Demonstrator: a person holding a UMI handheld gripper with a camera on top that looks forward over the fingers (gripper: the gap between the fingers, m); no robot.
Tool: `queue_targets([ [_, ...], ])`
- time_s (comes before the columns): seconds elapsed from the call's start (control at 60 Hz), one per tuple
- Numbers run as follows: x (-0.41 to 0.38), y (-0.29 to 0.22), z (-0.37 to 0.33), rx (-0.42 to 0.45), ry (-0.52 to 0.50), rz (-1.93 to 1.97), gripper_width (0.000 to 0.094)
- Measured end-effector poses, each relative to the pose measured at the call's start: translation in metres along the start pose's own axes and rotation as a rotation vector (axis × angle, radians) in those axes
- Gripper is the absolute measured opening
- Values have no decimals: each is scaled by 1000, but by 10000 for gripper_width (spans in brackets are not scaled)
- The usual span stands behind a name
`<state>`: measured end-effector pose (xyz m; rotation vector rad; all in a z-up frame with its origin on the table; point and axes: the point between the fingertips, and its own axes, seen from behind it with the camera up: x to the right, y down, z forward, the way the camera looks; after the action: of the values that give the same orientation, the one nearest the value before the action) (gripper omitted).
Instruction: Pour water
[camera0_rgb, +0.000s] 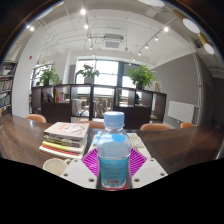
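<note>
**One bottle gripped, no receiving vessel in sight**

Holding a clear water bottle (113, 155) with a blue cap (114, 121), upright, between the two pink pads (92, 162) of the tool (113, 170). Pressing on both sides of the bottle's body, by the look of it, with no gap showing at either pad. Sitting low over a dark worktop (20, 140), bottle apparently lifted or just at the surface; cannot tell which.

Lying just beside the bottle, on the worktop: a stack of books (66, 137). Standing well beyond: chairs, a partition, potted plants (88, 71) before a bright window.

Showing no cup or glass anywhere ahead, so searching for the target first, probably. Wearing its cap, seemingly, so needing that off before any water can leave.

Doing the step well, as a judgement:
- keeping the squeeze firm but gentle, since a thin plastic bottle likely dents and spurts;
- carrying it upright and steering clear of the books;
- bringing the neck close over the vessel's rim before tilting;
- tilting slowly, watching the stream, easing back early.
</note>
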<state>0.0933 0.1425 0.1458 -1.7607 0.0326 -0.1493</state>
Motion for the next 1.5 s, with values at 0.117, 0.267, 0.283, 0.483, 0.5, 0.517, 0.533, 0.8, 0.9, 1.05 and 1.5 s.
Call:
queue_targets([
  [0.117,6,8,4,-16,-15,27,345],
  [0.267,15,56,28,-55,-50,35,347],
  [0.283,15,61,28,-63,-55,36,344],
  [0.483,17,70,27,-34,-65,51,377],
  [0.5,17,70,27,-34,-65,47,376],
  [0.517,17,70,27,-34,-65,47,391],
  [0.533,17,70,27,-35,-64,47,406],
  [0.8,16,84,5,-100,-85,-20,703],
  [0.9,20,102,-21,-162,-72,-8,770],
  [1.05,10,123,-75,-208,-54,25,776],
  [1.5,-32,108,-232,-209,-35,89,776],
])
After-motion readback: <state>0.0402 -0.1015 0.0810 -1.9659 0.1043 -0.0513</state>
